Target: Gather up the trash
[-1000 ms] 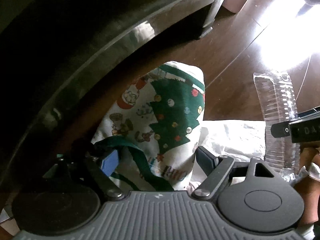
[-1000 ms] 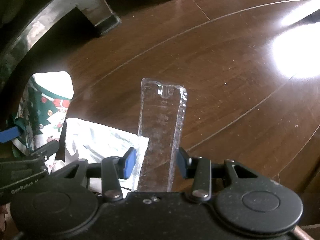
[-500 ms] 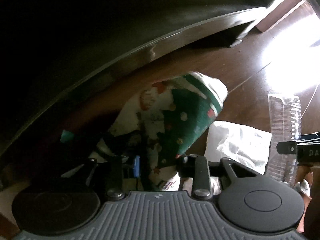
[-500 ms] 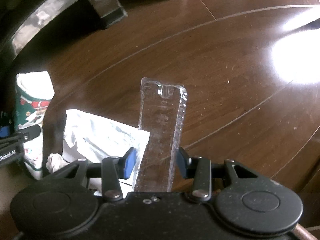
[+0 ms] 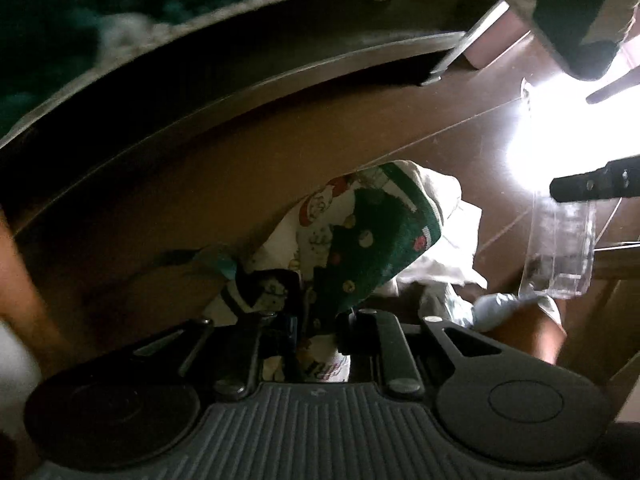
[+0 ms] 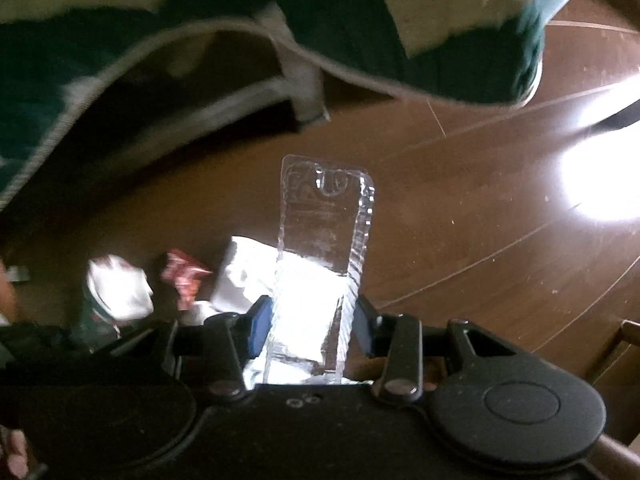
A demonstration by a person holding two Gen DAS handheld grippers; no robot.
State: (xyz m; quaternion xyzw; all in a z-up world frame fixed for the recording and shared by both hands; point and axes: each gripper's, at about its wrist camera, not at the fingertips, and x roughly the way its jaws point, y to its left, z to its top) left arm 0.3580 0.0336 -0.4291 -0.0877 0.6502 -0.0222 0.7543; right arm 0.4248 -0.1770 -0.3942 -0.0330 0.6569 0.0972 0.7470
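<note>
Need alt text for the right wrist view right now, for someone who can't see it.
The right gripper holds a clear plastic package between its pads, above a dark wood floor. Crumpled white paper and a red wrapper lie below left; a blurred green and cream fabric fills the top.

both views are dim and murky, with deep shadow over the left and upper parts. the one strong light is a blown-out white glare patch on the glossy brown floor [image 6: 600,184] at the right edge, washing out detail around it in the left wrist view too. the green and cream fabric [image 6: 360,20] across the top is smeared by motion blur. the crumpled white paper [image 6: 248,276] is overexposed. fisheye distortion bends the floor seams and edges into curves. the near bodies of both tools are almost black.
</note>
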